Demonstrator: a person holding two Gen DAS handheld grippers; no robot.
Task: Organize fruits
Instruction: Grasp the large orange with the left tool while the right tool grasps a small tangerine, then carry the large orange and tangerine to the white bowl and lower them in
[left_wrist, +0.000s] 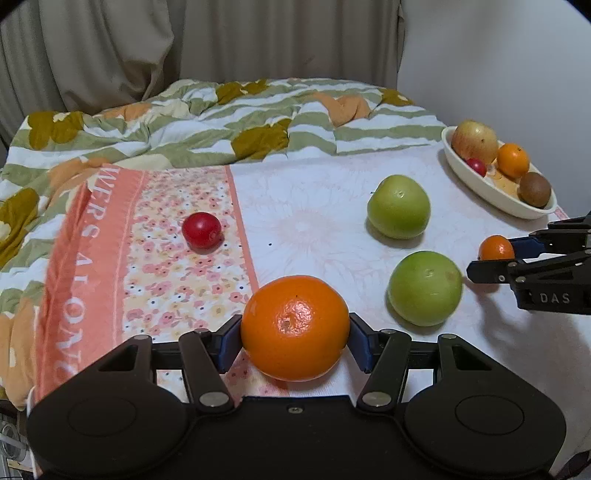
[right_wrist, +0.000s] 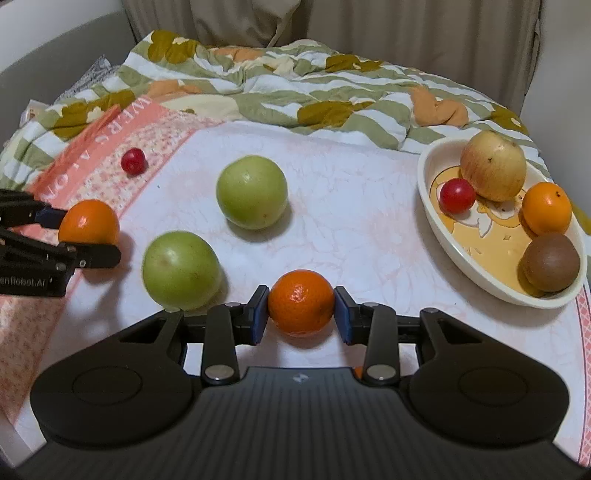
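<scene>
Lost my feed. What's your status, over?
Left gripper shut on big orange. Right gripper shut on small orange. Dish holds four fruits. Two green apples, red fruit loose on cloth.

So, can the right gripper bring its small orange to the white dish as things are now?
Probably yes. The right gripper is shut on the small orange, and the cloth between it and the white dish looks bare. Both green apples lie to its left, out of that path.
</scene>
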